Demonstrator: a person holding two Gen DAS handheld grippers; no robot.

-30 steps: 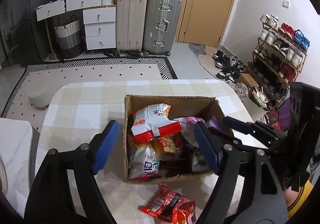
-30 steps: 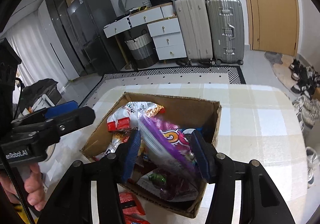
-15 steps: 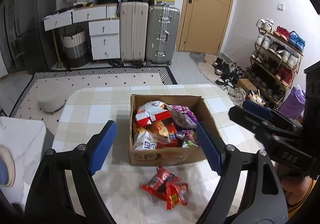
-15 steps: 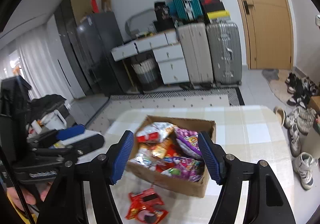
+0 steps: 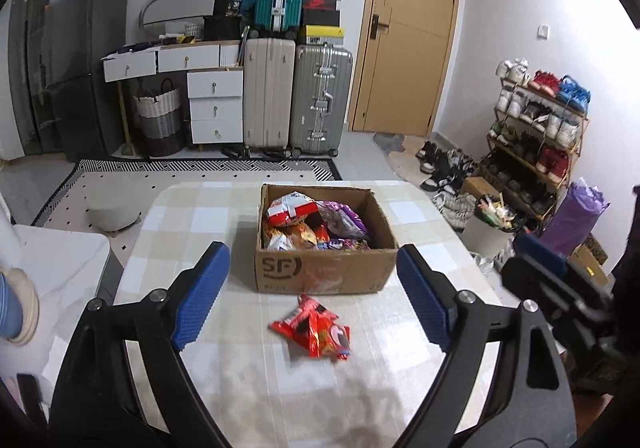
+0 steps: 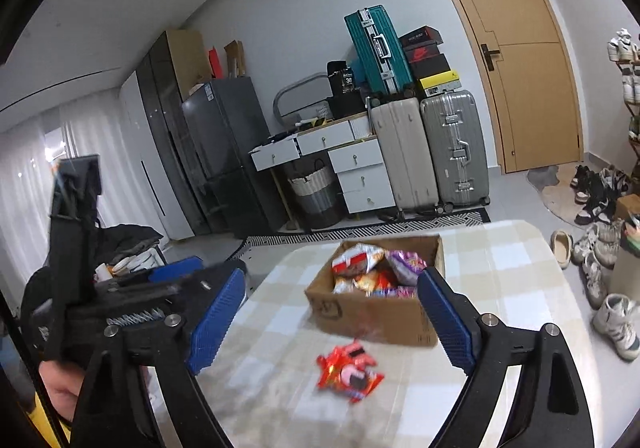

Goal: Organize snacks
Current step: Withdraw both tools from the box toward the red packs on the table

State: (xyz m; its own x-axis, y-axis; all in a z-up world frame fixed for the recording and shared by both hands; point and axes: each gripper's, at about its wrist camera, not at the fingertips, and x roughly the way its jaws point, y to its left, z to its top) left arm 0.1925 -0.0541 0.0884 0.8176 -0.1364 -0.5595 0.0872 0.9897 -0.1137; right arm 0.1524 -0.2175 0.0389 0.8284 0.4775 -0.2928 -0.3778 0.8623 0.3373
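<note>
A brown cardboard box (image 5: 324, 272) (image 6: 372, 314) stands on the checked tablecloth and holds several snack bags, among them a red-and-white one (image 5: 290, 208) and a purple one (image 5: 344, 218). Two red snack packets (image 5: 314, 328) (image 6: 350, 370) lie on the cloth in front of the box. My left gripper (image 5: 314, 294) hangs above and in front of the packets; its jaws are opening with nothing between them. My right gripper (image 6: 332, 322) is also back from the box, its jaws opening wide and empty. Each gripper shows at the edge of the other's view.
The table (image 5: 192, 224) ends in rounded corners. A white marble side table (image 5: 52, 260) stands to the left. Behind are suitcases (image 5: 296, 96), white drawers (image 5: 216, 104), a dark fridge (image 5: 80, 60) and a door (image 5: 408, 32). A shoe rack (image 5: 536, 136) and bin (image 5: 490, 228) stand at the right.
Both grippers have drawn back and up from the box. The right gripper let go of the purple bag, which now lies in the box, and its jaws spread wide. The red packets came fully into view.
</note>
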